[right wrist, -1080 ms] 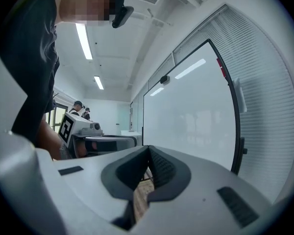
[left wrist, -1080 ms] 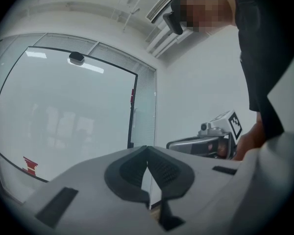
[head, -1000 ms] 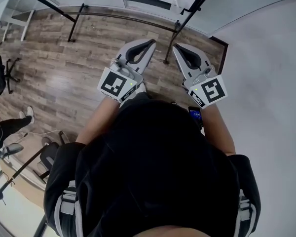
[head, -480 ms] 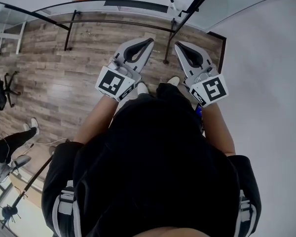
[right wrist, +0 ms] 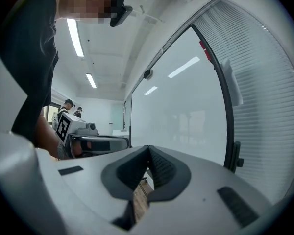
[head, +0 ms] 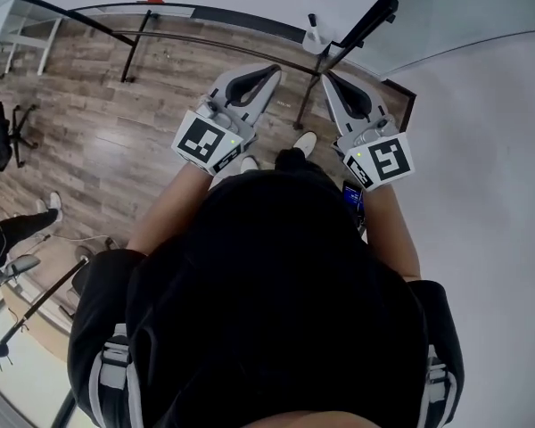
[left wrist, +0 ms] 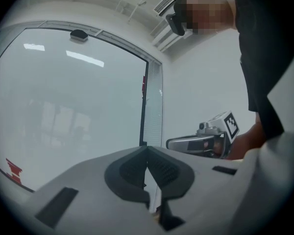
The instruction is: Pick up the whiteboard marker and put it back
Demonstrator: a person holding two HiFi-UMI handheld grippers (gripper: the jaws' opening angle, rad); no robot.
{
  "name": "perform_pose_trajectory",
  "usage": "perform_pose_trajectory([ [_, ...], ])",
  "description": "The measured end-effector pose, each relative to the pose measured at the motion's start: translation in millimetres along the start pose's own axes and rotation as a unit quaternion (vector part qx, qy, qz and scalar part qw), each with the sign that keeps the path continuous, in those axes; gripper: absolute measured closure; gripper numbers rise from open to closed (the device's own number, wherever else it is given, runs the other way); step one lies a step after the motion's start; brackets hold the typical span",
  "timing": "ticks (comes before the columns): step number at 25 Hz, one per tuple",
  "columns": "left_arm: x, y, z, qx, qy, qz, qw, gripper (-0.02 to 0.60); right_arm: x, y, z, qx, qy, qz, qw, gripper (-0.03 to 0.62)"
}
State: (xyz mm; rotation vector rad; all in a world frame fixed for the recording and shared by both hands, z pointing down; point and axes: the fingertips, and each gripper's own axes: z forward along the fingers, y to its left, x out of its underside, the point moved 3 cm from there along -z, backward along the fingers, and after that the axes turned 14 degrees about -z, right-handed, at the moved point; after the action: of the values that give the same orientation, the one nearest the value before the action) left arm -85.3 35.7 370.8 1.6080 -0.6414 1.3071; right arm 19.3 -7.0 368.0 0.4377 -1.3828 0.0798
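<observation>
Approach step; nothing grasped yet. Left gripper point(head: 273, 72) and right gripper point(head: 330, 79): jaws pressed together, empty, held side by side. Likely marker point(head: 311, 22) upright at 12 o'clock, near glass point(head: 464, 16). Next: spread right jaws, reach forward.

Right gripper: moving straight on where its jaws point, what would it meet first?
Probably the frosted glass board, dead ahead of the right gripper; nothing shows between them, though depth is unclear.
</observation>
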Motion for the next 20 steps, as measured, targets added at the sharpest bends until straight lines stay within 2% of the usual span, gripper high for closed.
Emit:
perform_pose_trajectory([
  [9, 4.0, 13.7, 69.1, -0.041, -0.003, 0.010, 0.9991, 0.577, 31.6, -63.8, 14.6, -0.050, -0.008, 0.010, 0.999, 0.600],
  [14, 8.9, 20.2, 90.9, -0.060, 0.001, 0.006, 0.9982, 0.577, 55.0, -82.9, 21.9, -0.063, 0.009, 0.030, 0.998, 0.600],
  [20, 12.1, 42.9, 107.4, -0.052, 0.004, -0.004, 0.9987, 0.578, 79.4, -93.8, 46.6, -0.059, 0.047, 0.037, 0.996, 0.601],
])
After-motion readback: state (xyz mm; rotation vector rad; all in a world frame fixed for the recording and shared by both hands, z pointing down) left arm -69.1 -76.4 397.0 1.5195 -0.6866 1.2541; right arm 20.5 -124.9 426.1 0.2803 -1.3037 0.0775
